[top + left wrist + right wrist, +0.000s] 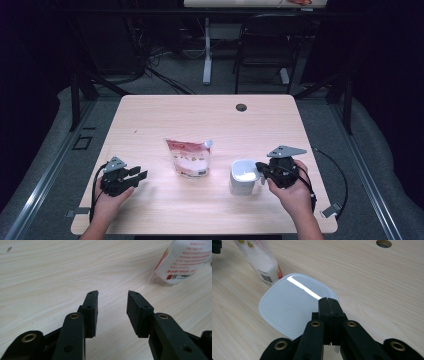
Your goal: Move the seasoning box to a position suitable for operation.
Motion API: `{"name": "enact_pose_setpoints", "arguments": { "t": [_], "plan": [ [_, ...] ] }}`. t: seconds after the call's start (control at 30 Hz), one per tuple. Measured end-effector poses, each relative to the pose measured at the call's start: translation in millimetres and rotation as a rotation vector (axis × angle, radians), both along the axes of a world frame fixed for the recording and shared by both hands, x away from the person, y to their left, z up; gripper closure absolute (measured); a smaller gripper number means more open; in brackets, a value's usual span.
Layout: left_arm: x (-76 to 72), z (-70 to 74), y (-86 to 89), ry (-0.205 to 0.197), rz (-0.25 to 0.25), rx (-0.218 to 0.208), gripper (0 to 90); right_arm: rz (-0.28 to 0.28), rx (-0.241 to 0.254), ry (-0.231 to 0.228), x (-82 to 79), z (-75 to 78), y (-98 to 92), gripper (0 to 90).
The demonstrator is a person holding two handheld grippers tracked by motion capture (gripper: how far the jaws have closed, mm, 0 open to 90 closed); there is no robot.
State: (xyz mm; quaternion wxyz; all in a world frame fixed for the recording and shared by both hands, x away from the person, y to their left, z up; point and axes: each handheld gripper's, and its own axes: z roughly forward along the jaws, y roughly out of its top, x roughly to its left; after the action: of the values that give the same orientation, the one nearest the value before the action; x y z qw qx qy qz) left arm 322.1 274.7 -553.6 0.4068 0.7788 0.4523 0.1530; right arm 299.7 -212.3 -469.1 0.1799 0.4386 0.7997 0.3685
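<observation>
In the high view, the white container [244,176] is sitting right of centre in the lower half of the frame, on the table [165,112], and the right claw [261,167] is meeting it at its right-hand edge. The right gripper view shows this up close: the two black jaws are pressed flat together at the lower middle of the frame, right at the near rim of the container's glossy white lid [294,305], and a thin pale tab seems to be pinched between them, though the jaws are hiding most of it. So the right claw is clamped shut at the lid's edge, and the lid is stretching away from it toward the upper left of that frame.

That is the relation the coming move is resting on, as I judge it: the lid lies ahead of the right claw, so a peel would be running across the container toward the pouch [189,157], which is standing just left of it at frame centre.

The left claw [136,175] is sitting well apart at the lower left, jaws spread with nothing between them. In the left gripper view the pouch [183,261] is appearing at the upper right, ahead and to the side. The right hand is clearly the nearer one to the container; the left would be crossing past the pouch to brace it.
</observation>
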Motion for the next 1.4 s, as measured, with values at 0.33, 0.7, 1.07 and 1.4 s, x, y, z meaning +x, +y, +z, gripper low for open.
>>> {"name": "enact_pose_setpoints", "arguments": {
  "t": [0.33, 0.7, 1.07, 1.4],
  "plan": [
    [0.6, -0.5, 1.4, -0.003, 0.014, -0.006, 61.1, -0.012, 0.020, 0.000, -0.7, -1.3, -2.6, 90.0],
    [0.8, -0.3, 2.2, 0.000, 0.015, -0.006, 61.2, -0.014, 0.031, 0.005, -0.6, -2.0, -5.0, 90.0],
    [0.7, 0.1, 2.5, 0.000, 0.015, -0.004, 61.2, -0.014, 0.053, 0.016, -0.2, -2.7, -8.8, 90.0],
    [0.8, -0.2, 2.2, 0.000, 0.016, -0.006, 61.2, -0.023, 0.117, 0.027, 0.6, -6.0, -14.4, 90.0]
  ]
}}
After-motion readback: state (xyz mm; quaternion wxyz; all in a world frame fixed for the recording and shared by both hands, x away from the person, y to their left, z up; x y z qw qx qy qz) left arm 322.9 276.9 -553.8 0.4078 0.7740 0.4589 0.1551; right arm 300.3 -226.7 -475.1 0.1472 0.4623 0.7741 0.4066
